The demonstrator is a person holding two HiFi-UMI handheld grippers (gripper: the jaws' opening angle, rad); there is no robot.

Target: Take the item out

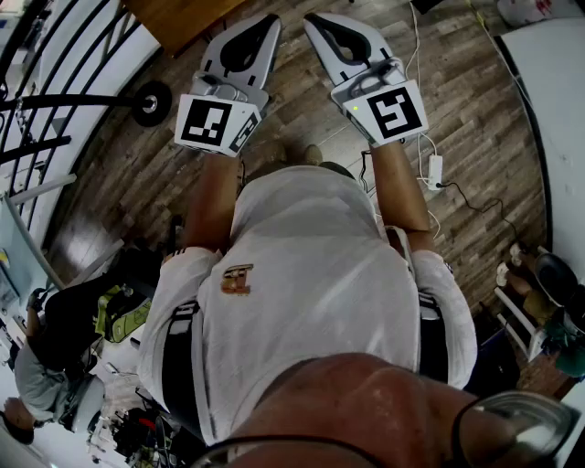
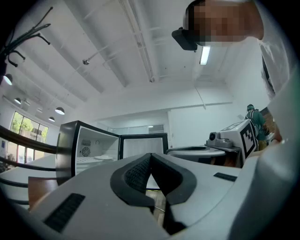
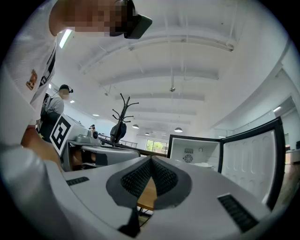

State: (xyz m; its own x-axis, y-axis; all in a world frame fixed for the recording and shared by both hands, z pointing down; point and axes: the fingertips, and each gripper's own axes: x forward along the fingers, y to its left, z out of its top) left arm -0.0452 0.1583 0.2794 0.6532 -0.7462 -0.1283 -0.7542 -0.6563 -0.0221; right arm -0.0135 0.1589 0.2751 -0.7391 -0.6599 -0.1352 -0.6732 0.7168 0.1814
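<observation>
A small black fridge [image 2: 70, 150] stands ahead with its door [image 2: 143, 147] swung open; in the right gripper view the fridge [image 3: 194, 157] and its door [image 3: 251, 161] show at the right. On its white shelf lies a pale flat item [image 2: 104, 157], small and unclear, visible again as the pale item [image 3: 202, 164]. Both grippers are held out side by side over the wooden floor, far from the fridge. My left gripper [image 1: 265, 20] is shut, pads meeting, nothing between them. My right gripper [image 1: 316, 18] is shut and empty too.
A wooden table [image 1: 174, 14] lies just beyond the grippers. A black wheel [image 1: 151, 102] sits on the floor at left, a white power adapter with cables [image 1: 435, 171] at right, a white table [image 1: 548, 73] at far right. A coat stand [image 3: 123, 112] rises behind.
</observation>
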